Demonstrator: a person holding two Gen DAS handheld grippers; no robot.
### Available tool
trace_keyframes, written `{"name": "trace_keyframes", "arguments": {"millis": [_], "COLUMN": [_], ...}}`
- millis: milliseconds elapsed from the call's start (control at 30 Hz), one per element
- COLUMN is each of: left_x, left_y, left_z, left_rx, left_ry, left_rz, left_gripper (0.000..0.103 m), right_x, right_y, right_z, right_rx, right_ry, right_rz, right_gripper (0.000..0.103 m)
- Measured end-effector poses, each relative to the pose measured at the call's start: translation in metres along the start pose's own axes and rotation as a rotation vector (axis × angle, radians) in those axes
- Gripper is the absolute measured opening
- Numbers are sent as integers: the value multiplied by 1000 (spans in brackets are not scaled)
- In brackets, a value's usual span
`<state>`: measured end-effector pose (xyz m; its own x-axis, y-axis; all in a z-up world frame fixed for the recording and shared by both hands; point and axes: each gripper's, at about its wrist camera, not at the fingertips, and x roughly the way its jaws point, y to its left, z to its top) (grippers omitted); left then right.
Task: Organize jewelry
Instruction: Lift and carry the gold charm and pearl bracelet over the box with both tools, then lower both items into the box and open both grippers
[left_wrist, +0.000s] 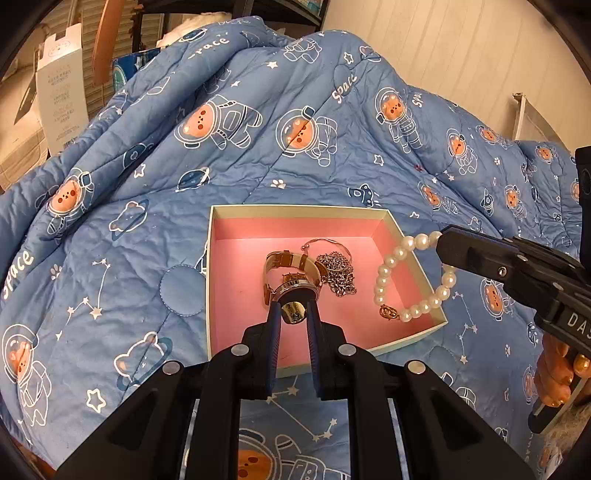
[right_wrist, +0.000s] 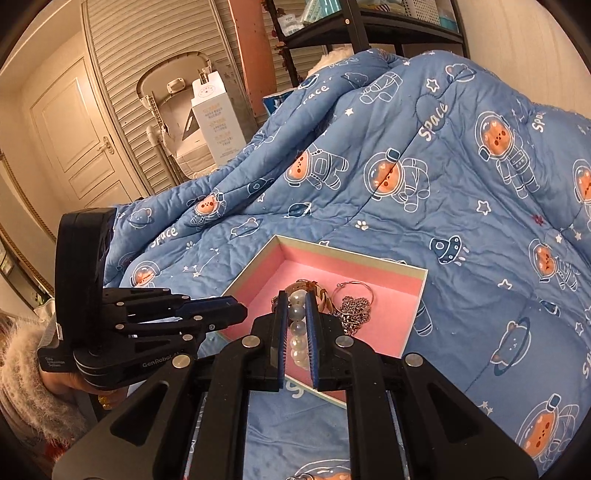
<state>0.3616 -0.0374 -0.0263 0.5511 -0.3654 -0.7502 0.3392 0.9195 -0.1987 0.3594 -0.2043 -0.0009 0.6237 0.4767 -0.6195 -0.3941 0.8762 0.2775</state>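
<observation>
Left gripper (left_wrist: 293, 308), lower centre of its own view: blue-padded fingers clamped on a small gold fitting beside the case of the watch (left_wrist: 291, 275), which lies in the pink-lined box (left_wrist: 295, 212). Right gripper (right_wrist: 295, 325), lower centre of its view, clenched on the pearl bracelet (right_wrist: 298, 332); in the left view the strand (left_wrist: 391, 273) hangs from its tip at right, looping over the right wall of the box, gold clasp lowest. A silver chain (left_wrist: 338, 271) is heaped just right of the watch, with a thin bangle (left_wrist: 325, 242) behind it. Whether the bracelet touches the box floor cannot be told. The box rests on a blue astronaut-bear quilt (left_wrist: 258, 147). Upper left of the right view: white door (right_wrist: 74, 147), louvred panels and a white carton (right_wrist: 218, 118).
</observation>
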Motion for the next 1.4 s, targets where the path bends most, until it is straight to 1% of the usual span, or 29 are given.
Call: {"name": "trace_keyframes", "arguments": {"millis": [33, 167, 400, 533, 733, 767, 867, 967, 1033, 1167, 1267, 1400], "left_x": [3, 16, 31, 38, 51, 54, 61, 67, 71, 75, 78, 79], "left_y": [1, 1, -1, 1, 1, 2, -1, -4, -6, -5, -4, -3], "left_z": [2, 6, 10, 13, 18, 19, 20, 18, 17, 17, 16, 18], "left_rx": [-4, 8, 38, 42, 68, 66, 88, 114, 127, 121, 133, 136], "left_ry": [16, 79, 152, 191, 259, 272, 301, 329, 341, 355, 361, 363], "left_rz": [-13, -25, -28, -18, 0, 4, 21, 39, 57, 57, 68, 67], "left_gripper": [14, 14, 14, 14, 14, 14, 14, 14, 14, 14, 14, 14], "right_x": [3, 16, 34, 43, 56, 58, 64, 72, 76, 83, 86, 85], "right_y": [-2, -7, -17, -21, -16, -16, -12, -14, -15, -14, -11, -11], "right_z": [1, 0, -4, -4, -4, -4, -5, -5, -4, -4, -6, -9], "right_rx": [14, 25, 53, 67, 43, 36, -23, -43, -69, -111, -178, -232], "right_ry": [9, 46, 108, 143, 174, 179, 196, 226, 236, 257, 269, 263], "right_rz": [7, 6, 18, 38, 31, 25, -32, -66, -105, -137, -172, -176], "right_gripper": [10, 10, 10, 10, 10, 10, 10, 10, 10, 10, 10, 10]}}
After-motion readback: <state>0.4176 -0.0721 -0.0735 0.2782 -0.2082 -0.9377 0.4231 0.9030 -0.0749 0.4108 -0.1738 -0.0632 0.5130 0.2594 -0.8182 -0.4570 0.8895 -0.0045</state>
